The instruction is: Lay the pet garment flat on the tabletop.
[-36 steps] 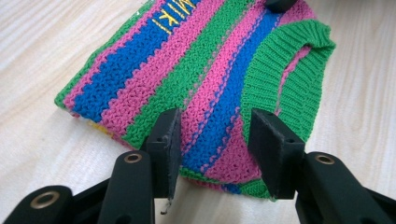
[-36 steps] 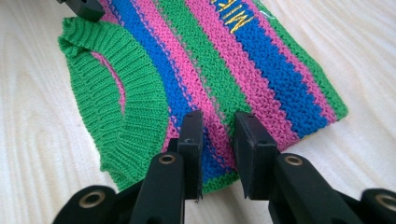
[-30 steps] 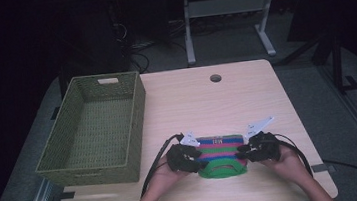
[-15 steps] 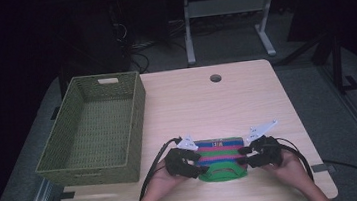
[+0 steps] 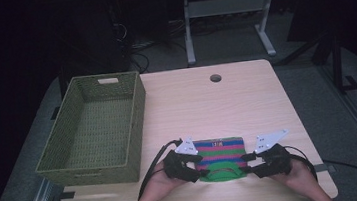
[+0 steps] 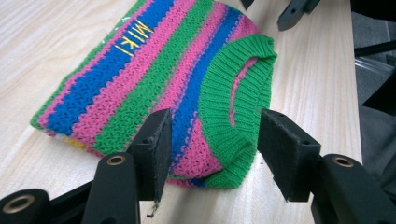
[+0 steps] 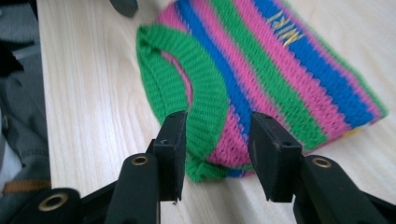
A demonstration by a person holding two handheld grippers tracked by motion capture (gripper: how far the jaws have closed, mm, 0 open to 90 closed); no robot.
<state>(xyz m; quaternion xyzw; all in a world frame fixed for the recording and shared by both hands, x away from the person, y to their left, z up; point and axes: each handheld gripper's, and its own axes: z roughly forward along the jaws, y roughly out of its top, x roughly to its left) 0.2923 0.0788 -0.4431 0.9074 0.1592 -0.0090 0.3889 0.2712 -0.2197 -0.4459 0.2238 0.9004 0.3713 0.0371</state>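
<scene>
While both grippers stand at the near corners of the folded striped sweater (image 5: 220,152), nothing is actually clamped: in the left gripper view the left gripper (image 6: 212,147) has its jaws spread either side of the green collar (image 6: 236,100) corner with clear gaps to the pads, and in the right gripper view the right gripper (image 7: 217,149) likewise straddles the opposite corner without pressing on it. The sweater lies flat near the front edge of the table (image 5: 226,95), collar toward the person, with the wicker basket (image 5: 96,126) apart to its left. Risk, as judged: if either jaw closes on the top layer or collar rib alone, a lift would peel the fold open and the bundle would sag or spill on the way across; uneven closing of the two sides would skew it; a low carry could catch on the basket rim. Against the earlier high-view frames, the right gripper has shifted slightly outward to the right, both sets of jaws have just been opening, the left easing back a little, and the sweater looks unmoved.
</scene>
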